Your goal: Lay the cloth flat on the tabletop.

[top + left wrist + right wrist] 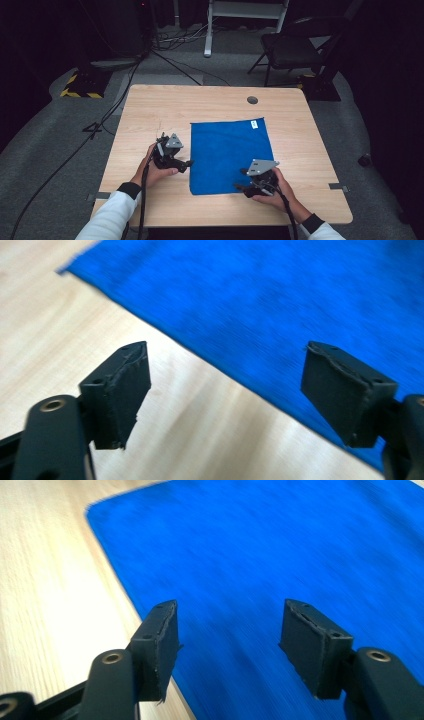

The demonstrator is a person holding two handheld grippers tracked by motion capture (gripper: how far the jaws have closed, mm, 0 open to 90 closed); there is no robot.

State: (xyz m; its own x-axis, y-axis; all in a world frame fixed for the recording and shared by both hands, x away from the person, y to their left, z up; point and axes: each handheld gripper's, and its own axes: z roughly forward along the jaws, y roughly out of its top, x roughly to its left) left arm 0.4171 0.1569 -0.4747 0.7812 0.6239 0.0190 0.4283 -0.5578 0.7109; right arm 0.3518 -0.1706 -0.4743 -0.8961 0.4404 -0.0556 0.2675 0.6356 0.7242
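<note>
A blue cloth (230, 152) lies flat on the wooden table (145, 107), with a small white tag (254, 123) near its far right corner. My left gripper (186, 164) is at the cloth's left edge, open, with nothing between its jaws. In the left gripper view the cloth's edge (220, 365) runs across between the gripper's jaws (225, 395). My right gripper (241, 180) hovers over the cloth's near right part, open and empty. The right gripper view shows my right gripper (227, 647) above the blue cloth (280, 555), close to its edge.
A round grey grommet (252, 100) sits in the table near its far edge. Beyond the table stand a black folding chair (295, 45), a white frame (240, 15) and cables on the grey floor. Bare wood surrounds the cloth on all sides.
</note>
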